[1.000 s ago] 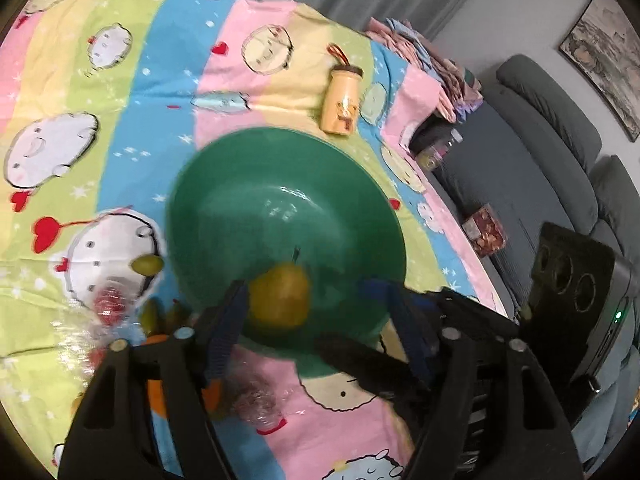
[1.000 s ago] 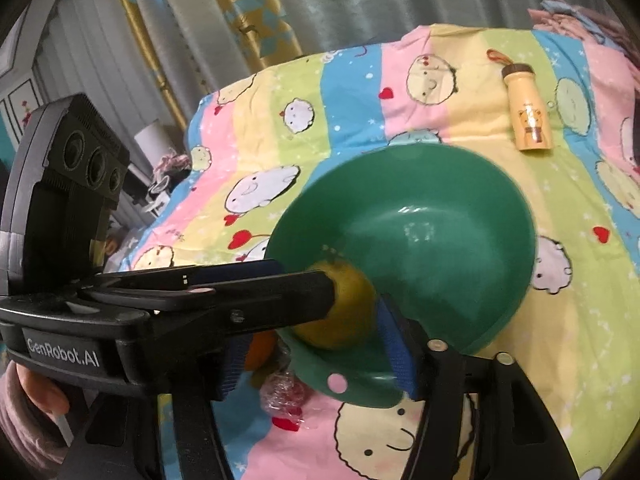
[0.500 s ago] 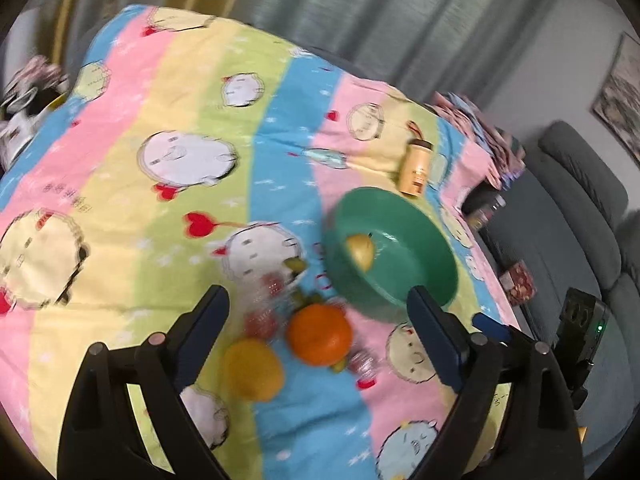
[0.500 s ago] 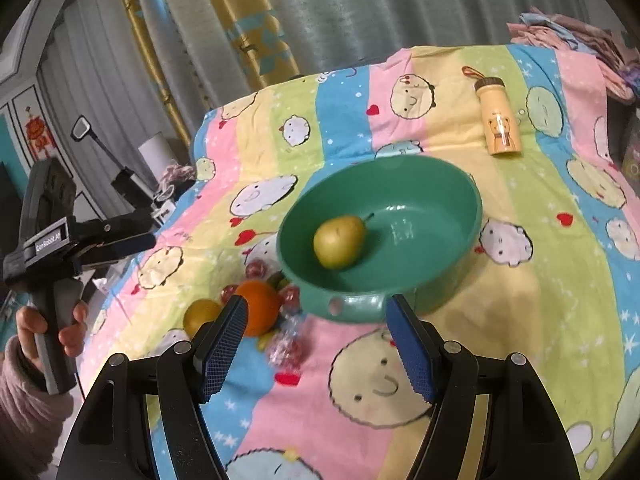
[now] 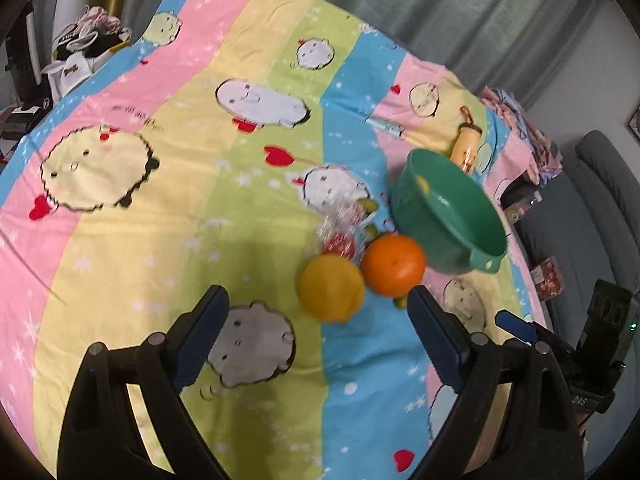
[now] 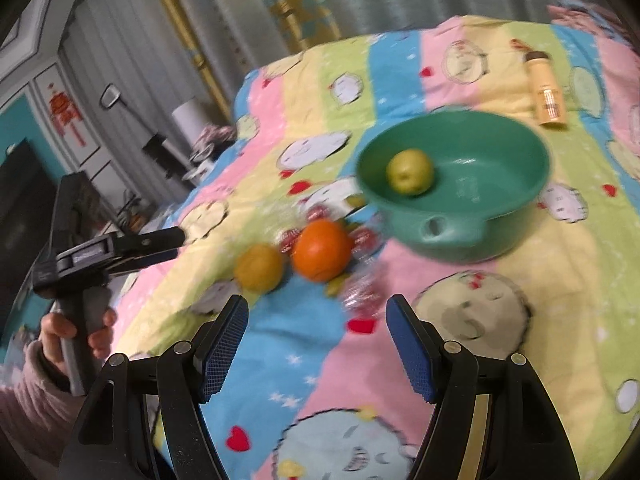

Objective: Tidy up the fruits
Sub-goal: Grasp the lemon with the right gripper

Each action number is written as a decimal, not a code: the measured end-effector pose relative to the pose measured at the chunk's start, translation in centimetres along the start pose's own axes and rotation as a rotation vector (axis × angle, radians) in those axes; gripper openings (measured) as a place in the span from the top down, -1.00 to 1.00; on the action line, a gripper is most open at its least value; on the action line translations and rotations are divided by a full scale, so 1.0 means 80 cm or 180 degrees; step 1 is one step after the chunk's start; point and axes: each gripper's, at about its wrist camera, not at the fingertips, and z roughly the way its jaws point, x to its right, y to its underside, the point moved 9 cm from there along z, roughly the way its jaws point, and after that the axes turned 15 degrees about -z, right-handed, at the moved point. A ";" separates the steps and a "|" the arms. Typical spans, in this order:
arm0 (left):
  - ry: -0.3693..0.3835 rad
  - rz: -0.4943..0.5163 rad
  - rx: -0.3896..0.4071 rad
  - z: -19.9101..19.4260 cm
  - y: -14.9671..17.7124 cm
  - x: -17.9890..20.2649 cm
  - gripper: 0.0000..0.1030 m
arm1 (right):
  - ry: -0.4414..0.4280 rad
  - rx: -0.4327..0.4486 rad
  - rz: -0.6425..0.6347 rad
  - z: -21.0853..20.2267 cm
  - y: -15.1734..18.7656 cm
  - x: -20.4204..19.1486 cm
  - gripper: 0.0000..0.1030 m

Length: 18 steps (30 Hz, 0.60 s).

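A green bowl [image 6: 480,216] stands on the striped cartoon cloth and holds a green pear [image 6: 410,171]. The bowl also shows in the left wrist view [image 5: 448,216]. An orange [image 5: 394,265] and a yellow fruit [image 5: 331,287] lie side by side left of the bowl; both show in the right wrist view, the orange [image 6: 322,249] and the yellow fruit [image 6: 259,267]. Small red wrapped pieces [image 5: 340,240] lie around them. My left gripper [image 5: 318,338] is open and empty, just short of the two fruits. My right gripper [image 6: 316,340] is open and empty, near the orange.
A yellow bottle [image 6: 547,98] lies on the cloth behind the bowl. A grey sofa [image 5: 600,216] stands past the right edge of the cloth. Clutter [image 5: 80,52] sits beyond the far left corner. The left gripper's body [image 6: 100,256] shows at the left of the right wrist view.
My left gripper has left the pear in the bowl, pulled back out and come toward the orange and the yellow fruit. My right gripper has backed away from the bowl.
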 end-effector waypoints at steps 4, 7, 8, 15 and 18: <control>-0.0051 0.0119 -0.0045 0.006 0.016 -0.003 -0.77 | -0.0171 -0.0127 -0.0108 0.029 0.007 -0.031 -0.40; -0.0015 0.0199 -0.0090 0.012 0.023 -0.001 -0.77 | -0.0261 -0.0205 -0.0182 0.051 0.011 -0.049 -0.40; 0.0005 0.0215 -0.0104 0.013 0.024 0.000 -0.77 | -0.0289 -0.0216 -0.0192 0.056 0.011 -0.054 -0.40; 0.0141 0.0247 -0.0215 0.028 0.030 0.005 -0.77 | -0.0353 -0.0309 -0.0260 0.091 0.012 -0.071 -0.40; 0.0191 0.0205 -0.0253 0.033 0.029 0.005 -0.77 | -0.0377 -0.0316 -0.0254 0.102 0.011 -0.071 -0.40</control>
